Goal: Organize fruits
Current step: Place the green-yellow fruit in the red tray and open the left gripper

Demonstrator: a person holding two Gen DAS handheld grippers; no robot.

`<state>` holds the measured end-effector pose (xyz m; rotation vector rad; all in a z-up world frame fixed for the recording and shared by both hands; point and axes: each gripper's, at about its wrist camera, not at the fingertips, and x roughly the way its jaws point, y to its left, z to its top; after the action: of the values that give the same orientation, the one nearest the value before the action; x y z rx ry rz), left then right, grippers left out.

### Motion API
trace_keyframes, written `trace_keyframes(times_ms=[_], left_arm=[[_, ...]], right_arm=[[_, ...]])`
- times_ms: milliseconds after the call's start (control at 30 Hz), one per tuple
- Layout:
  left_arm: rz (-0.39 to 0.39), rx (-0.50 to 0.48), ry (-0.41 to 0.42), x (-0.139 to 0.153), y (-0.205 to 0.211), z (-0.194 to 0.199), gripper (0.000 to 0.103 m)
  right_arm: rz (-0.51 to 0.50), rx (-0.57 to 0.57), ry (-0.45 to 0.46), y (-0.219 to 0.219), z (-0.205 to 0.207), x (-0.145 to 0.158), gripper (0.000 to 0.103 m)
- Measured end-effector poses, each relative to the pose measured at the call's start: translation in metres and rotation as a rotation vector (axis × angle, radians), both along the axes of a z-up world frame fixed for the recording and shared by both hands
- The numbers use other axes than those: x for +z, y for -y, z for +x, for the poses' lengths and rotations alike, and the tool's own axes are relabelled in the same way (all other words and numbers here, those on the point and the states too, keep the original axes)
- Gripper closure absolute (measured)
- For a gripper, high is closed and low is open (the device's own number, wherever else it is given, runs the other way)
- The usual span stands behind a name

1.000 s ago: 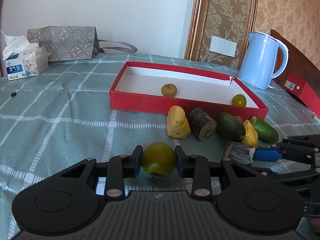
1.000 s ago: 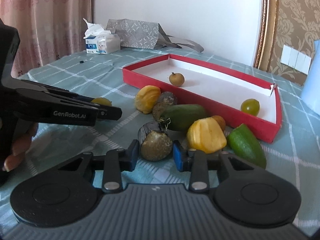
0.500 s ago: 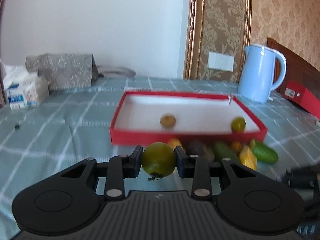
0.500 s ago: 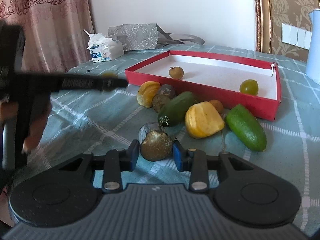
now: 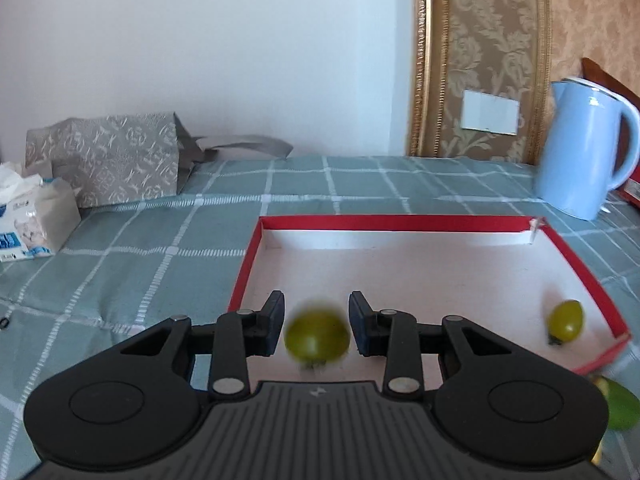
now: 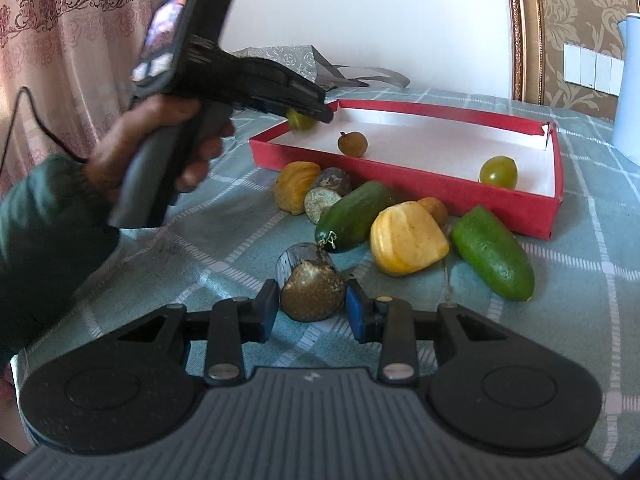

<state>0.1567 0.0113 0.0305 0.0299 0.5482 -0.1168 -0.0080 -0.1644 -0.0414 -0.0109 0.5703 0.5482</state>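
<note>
My left gripper (image 5: 316, 326) hangs over the near left part of the red tray (image 5: 400, 223). Its jaws stand apart from a green tomato (image 5: 317, 336), which is blurred between them with a gap on each side. Another green tomato (image 5: 565, 319) and a brown longan (image 6: 352, 143) lie in the tray. My right gripper (image 6: 312, 306) is shut on a brown round fruit (image 6: 313, 297) above the tablecloth. In the right wrist view the left gripper (image 6: 320, 114) reaches over the tray's left corner (image 6: 280, 136).
Loose on the cloth before the tray lie yellow jackfruit pieces (image 6: 406, 238), two green fruits (image 6: 494, 254), a wood log piece (image 6: 330, 190) and a glass (image 6: 296, 258). A blue kettle (image 5: 584, 148), a tissue pack (image 5: 32, 220) and a grey bag (image 5: 104, 164) stand behind.
My left gripper has risen and gone forward over the tray, and its jaws have opened off the green tomato. My right gripper has lifted slightly with the brown fruit.
</note>
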Motion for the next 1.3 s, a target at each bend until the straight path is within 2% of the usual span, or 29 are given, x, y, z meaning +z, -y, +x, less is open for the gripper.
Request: trace_keyframes(times_ms=[100, 133, 267, 433, 533, 633, 700, 833, 1100, 1200, 1300], left_arm=[[-0.002, 0.009, 0.037, -0.003, -0.003, 0.001, 0.029], [0.000, 0.021, 0.060, -0.003, -0.004, -0.002, 0.025], [0.007, 0.056, 0.114, 0.006, -0.012, -0.021, 0.025], [0.039, 0.053, 0.158, 0.006, -0.020, -0.080, 0.025], [0.016, 0.059, 0.121, 0.000, -0.025, -0.111, 0.025], [-0.059, 0.002, 0.058, -0.005, -0.030, -0.128, 0.025], [-0.072, -0.018, 0.037, -0.011, -0.028, -0.133, 0.025], [-0.004, -0.034, 0.012, -0.024, -0.018, -0.132, 0.025], [-0.044, -0.039, -0.069, -0.036, -0.023, -0.122, 0.025], [-0.053, -0.057, -0.078, -0.037, -0.023, -0.121, 0.017], [-0.034, -0.063, -0.083, -0.038, -0.019, -0.120, 0.015]], right_arm=[[0.004, 0.000, -0.003, 0.001, 0.001, 0.000, 0.069], [0.006, 0.000, -0.003, 0.001, 0.001, 0.000, 0.069], [0.006, 0.000, -0.003, 0.001, 0.001, 0.000, 0.069], [0.003, 0.000, -0.002, 0.000, 0.001, 0.000, 0.069], [-0.001, 0.000, 0.000, 0.000, 0.001, -0.001, 0.069], [-0.005, -0.001, 0.002, -0.001, 0.000, 0.000, 0.069], [-0.013, -0.002, 0.006, -0.002, -0.001, 0.000, 0.069], [-0.039, -0.009, 0.026, -0.006, -0.004, 0.000, 0.069], [-0.062, -0.025, 0.034, -0.009, -0.007, 0.001, 0.069], [-0.066, -0.024, 0.034, -0.010, -0.012, 0.001, 0.070], [-0.063, -0.028, 0.035, -0.008, -0.017, 0.001, 0.070]])
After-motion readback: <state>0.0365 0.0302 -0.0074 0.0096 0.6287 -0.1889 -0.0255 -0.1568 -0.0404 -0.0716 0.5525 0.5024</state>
